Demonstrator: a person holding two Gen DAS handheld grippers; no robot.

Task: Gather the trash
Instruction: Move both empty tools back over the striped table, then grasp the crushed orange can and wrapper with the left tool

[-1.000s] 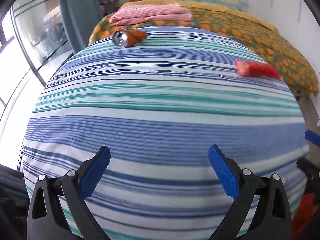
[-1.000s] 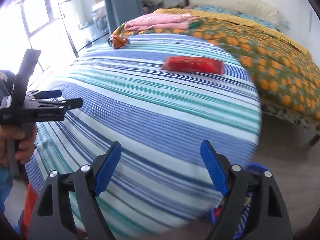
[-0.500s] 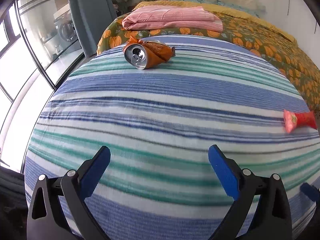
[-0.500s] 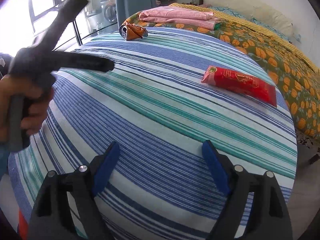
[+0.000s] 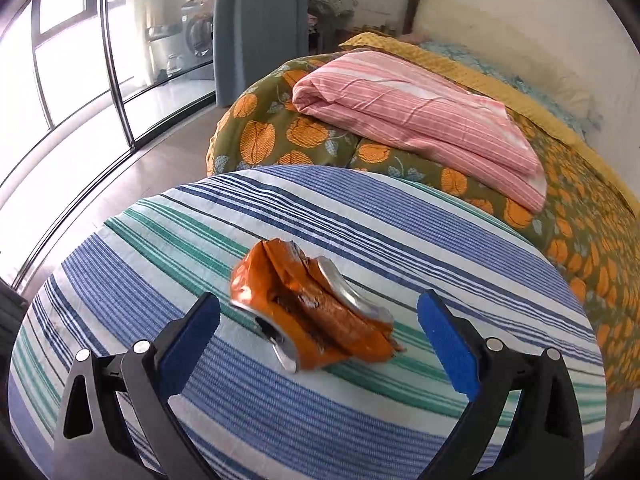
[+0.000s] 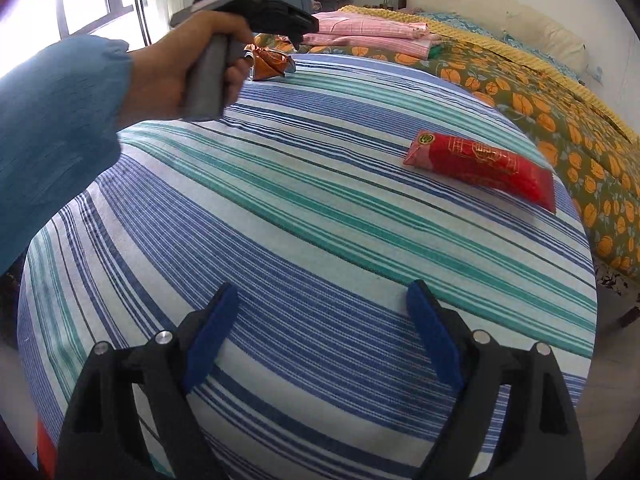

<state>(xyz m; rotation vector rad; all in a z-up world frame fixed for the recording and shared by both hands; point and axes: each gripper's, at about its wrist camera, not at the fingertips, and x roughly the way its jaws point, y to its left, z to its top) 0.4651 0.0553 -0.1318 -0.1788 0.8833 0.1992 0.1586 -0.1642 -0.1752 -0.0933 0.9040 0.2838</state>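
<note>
Your left gripper (image 5: 318,332) hangs spread, its 2 blue pads flanking the crumpled orange can (image 5: 308,312) without touching. Your right gripper (image 6: 322,328), jaws just widening, holds nothing over the striped woven sheet (image 6: 320,220); the glossy red packet (image 6: 482,168) lies far right.

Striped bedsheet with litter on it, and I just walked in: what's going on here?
A person is collecting trash off the striped sheet with two handheld claws. The left claw, open, hovers around the crushed orange can without gripping it. The right claw is open over bare sheet and has just been opening wider, with nothing between its jaws. The red packet lies untouched.
</note>
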